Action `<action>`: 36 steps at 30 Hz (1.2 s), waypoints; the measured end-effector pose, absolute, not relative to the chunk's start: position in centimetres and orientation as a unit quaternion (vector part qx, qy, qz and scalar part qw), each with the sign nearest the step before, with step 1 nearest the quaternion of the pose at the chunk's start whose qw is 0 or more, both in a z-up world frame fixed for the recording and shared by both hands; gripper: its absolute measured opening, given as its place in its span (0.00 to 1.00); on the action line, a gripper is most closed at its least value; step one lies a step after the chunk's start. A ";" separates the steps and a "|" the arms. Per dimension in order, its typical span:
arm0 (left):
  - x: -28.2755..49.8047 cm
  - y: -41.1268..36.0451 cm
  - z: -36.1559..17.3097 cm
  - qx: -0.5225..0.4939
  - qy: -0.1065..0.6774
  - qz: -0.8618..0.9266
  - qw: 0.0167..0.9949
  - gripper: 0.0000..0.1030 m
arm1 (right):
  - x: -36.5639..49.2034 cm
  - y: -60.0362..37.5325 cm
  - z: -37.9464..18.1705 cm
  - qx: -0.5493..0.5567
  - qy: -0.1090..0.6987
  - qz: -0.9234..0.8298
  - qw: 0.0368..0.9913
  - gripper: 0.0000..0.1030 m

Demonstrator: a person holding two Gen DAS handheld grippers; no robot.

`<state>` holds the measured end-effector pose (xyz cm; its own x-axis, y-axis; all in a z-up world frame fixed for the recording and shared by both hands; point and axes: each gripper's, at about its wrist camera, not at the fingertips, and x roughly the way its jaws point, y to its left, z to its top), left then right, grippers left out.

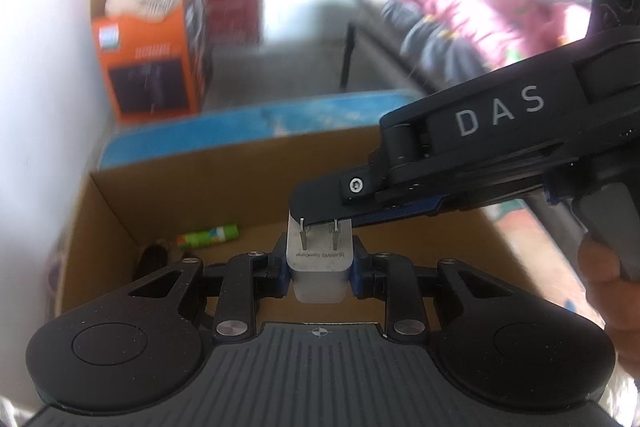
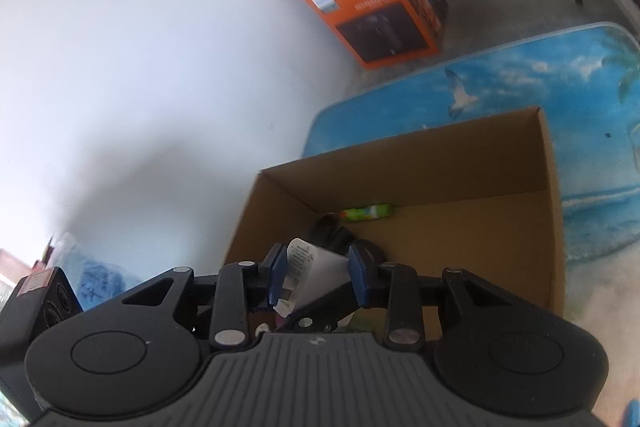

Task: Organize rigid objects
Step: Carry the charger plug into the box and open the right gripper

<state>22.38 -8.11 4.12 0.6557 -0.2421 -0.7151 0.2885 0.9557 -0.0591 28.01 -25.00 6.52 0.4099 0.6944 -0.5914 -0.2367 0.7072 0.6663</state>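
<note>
2 grippers over the cardboard box point(image 2: 552, 187) — left gripper point(image 1: 319, 269) clamped on the white charger point(image 1: 319, 263), prongs up; right gripper point(image 2: 318, 273) spread apart around that charger's top. In the box: a green battery point(image 2: 366, 212).

The left claw point(image 1: 319, 269) is clamped from both sides on a white charger point(image 1: 319, 259), prongs pointing away from its wrist. The right claw point(image 1: 320, 213) reaches in from the right of the charger, its black finger point(image 1: 320, 207) lying over the prongs, jaws parted around the charger. A hand point(image 1: 608, 291) grips its trigger.
</note>
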 end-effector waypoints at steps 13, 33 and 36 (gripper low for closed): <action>30.2 -7.9 0.5 0.027 0.493 -0.091 0.865 0.25 | 36.2 -22.9 1.7 0.244 0.537 0.275 0.759 0.36; 30.5 -7.0 1.3 -0.013 0.500 -0.096 0.861 0.43 | 36.3 -23.0 1.9 0.232 0.507 0.270 0.785 0.36; 28.9 -6.4 3.0 -0.025 0.478 -0.102 0.872 0.64 | 34.4 -24.4 4.3 0.241 0.471 0.286 0.799 0.36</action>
